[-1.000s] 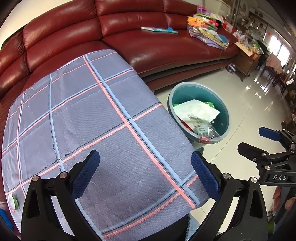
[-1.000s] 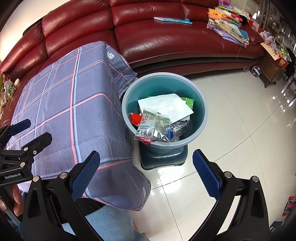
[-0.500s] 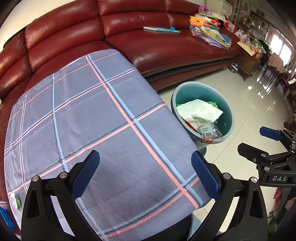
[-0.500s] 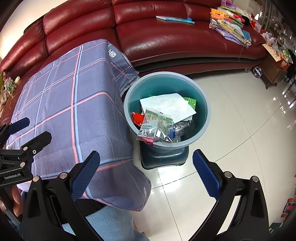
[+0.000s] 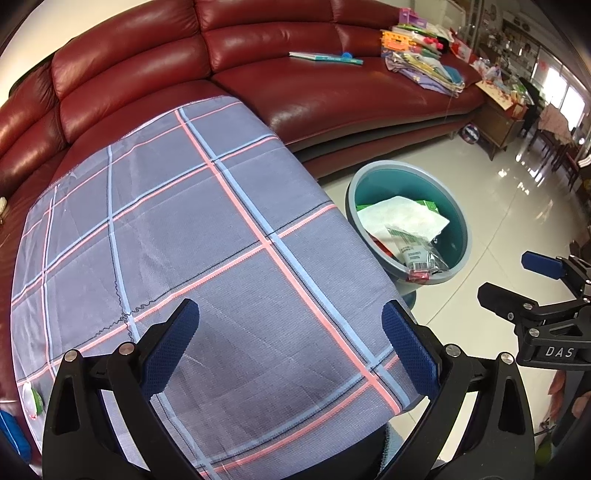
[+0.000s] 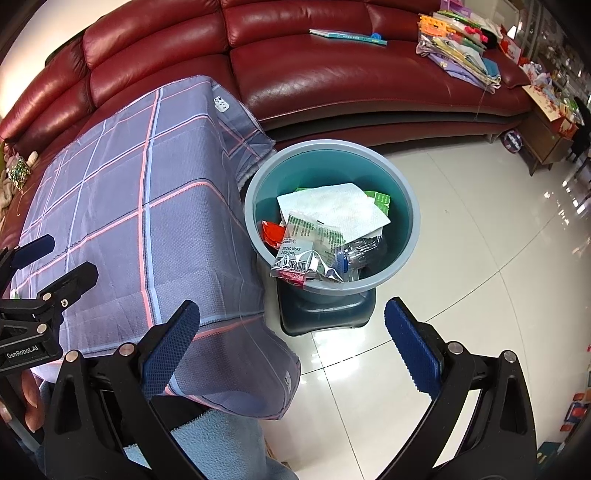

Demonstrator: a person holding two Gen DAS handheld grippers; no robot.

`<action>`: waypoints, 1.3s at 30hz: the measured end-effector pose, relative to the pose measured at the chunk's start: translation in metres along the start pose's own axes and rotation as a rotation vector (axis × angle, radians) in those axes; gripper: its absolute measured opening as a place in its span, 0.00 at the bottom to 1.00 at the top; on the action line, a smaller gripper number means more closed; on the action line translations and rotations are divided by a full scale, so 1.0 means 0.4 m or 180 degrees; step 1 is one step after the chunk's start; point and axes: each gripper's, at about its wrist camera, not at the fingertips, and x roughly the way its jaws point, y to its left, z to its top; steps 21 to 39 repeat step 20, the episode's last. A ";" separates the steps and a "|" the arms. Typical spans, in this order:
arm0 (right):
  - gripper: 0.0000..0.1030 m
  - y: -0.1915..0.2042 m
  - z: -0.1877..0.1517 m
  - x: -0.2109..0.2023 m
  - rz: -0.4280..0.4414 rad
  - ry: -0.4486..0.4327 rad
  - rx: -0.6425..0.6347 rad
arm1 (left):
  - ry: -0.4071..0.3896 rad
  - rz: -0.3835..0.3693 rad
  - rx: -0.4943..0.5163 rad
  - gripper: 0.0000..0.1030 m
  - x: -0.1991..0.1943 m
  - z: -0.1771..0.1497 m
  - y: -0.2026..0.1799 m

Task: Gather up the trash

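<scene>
A teal bin (image 6: 412,236) with a grey rim stands on a dark stool beside the table; it also shows in the left wrist view (image 5: 460,221). It holds a white paper sheet (image 6: 332,210), a clear plastic wrapper (image 6: 303,251), a red scrap (image 6: 271,234) and green packaging. My left gripper (image 5: 290,341) is open and empty over the checked tablecloth (image 5: 166,221). My right gripper (image 6: 291,341) is open and empty above the floor, just in front of the bin.
A red leather sofa (image 6: 332,74) curves behind the table, with a book (image 6: 347,36) and a pile of cloth and toys (image 6: 461,51) on it. Shiny white tile floor (image 6: 480,258) lies right of the bin. A wooden cabinet (image 6: 546,122) stands far right.
Both grippers have drawn back and up slightly, so the bin and table appear a little farther away. Both stay open and empty.
</scene>
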 end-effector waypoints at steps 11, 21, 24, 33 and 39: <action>0.93 0.002 0.003 0.000 -0.0008 -0.0007 -0.0013 | 0.0009 0.0008 0.0000 0.96 0.000 0.000 0.001; 0.93 -0.002 0.004 -0.004 -0.0047 -0.0033 -0.0056 | 0.0047 0.0038 -0.0027 0.96 0.000 -0.001 0.008; 0.93 -0.002 0.004 -0.004 -0.0047 -0.0033 -0.0056 | 0.0047 0.0038 -0.0027 0.96 0.000 -0.001 0.008; 0.93 -0.002 0.004 -0.004 -0.0047 -0.0033 -0.0056 | 0.0047 0.0038 -0.0027 0.96 0.000 -0.001 0.008; 0.93 -0.002 0.004 -0.004 -0.0047 -0.0033 -0.0056 | 0.0047 0.0038 -0.0027 0.96 0.000 -0.001 0.008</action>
